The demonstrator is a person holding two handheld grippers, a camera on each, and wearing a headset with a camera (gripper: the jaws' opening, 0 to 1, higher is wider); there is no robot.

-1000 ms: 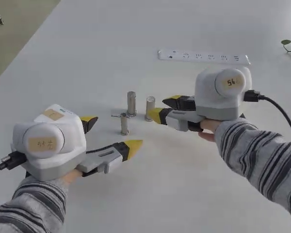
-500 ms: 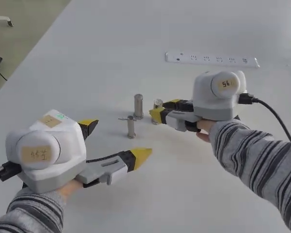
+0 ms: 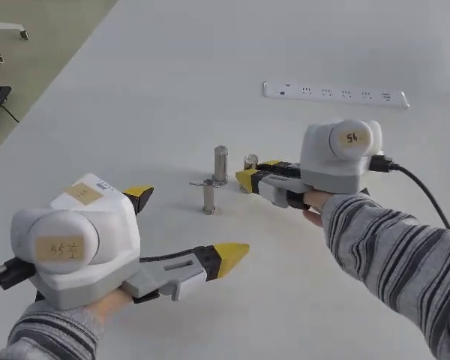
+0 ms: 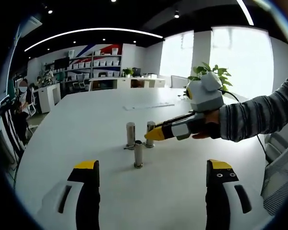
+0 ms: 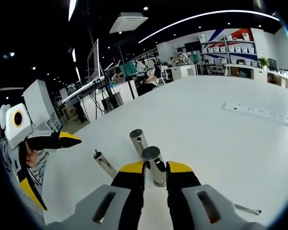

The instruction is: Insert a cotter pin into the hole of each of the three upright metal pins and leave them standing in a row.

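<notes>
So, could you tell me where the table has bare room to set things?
Free: the stretch between the power strip and the three metal pins, the table left of them, and the gap between left gripper and nearest pin. Crowded: around the pins, where the right gripper clamps the rightmost pin.

My left gripper (image 4: pixel 153 167) has its jaws spread wide, yellow tips low in the frame, bare white table (image 4: pixel 77 134) between them; ahead stand three metal pins, all upright: the near pin (image 4: pixel 138 153) closest to me, the far left pin (image 4: pixel 130 134) just behind it, the far right pin (image 4: pixel 150 127) beside that; a thin metal sliver (image 4: pixel 127 148) lies at the far left pin's foot; the right gripper (image 4: pixel 151 135) reaches in from the right, yellow tip against the far right pin, held by a hand (image 4: pixel 206 128) in a striped sleeve (image 4: pixel 249 117); a power strip (image 4: pixel 146 104) lies farther back.
</notes>
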